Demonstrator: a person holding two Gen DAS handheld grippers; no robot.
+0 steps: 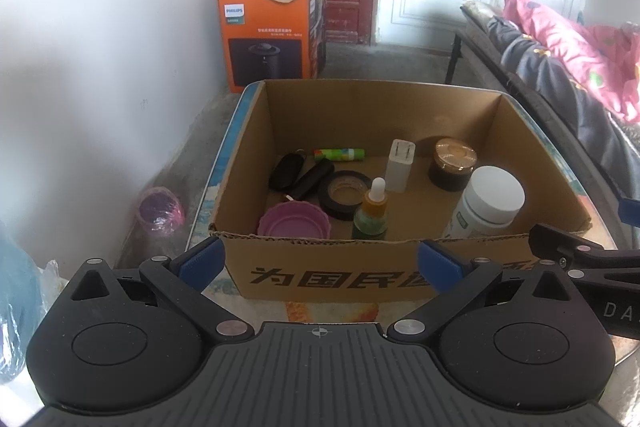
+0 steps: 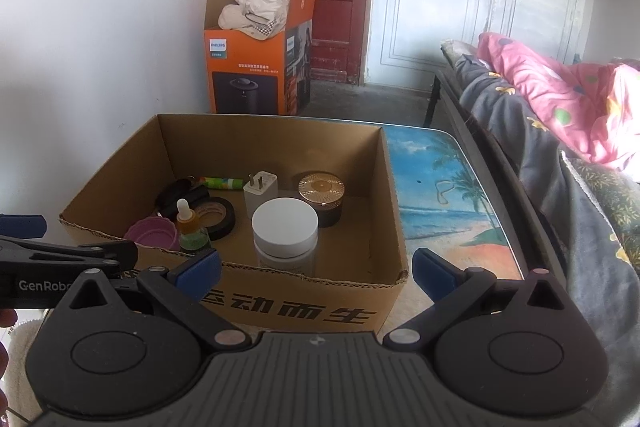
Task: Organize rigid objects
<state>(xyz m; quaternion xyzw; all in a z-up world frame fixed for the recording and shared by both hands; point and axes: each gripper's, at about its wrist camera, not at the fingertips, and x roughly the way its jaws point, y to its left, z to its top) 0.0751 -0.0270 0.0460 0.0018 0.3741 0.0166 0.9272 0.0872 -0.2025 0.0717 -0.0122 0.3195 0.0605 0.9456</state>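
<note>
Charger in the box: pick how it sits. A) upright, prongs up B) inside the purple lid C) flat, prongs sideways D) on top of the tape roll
A: the white charger stands on end on the box floor, its two prongs pointing up.

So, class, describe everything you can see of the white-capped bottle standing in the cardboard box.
The white-capped bottle stands upright inside the cardboard box, close to its near wall. It has a wide, round, smooth white cap and a shorter-looking white body, seemingly plastic, with a label carrying a green mark; the print is too small to read. The cap is on. Its base rests on the box floor. The dark jar with a gold lid sits just behind it; contact is unclear.
</note>
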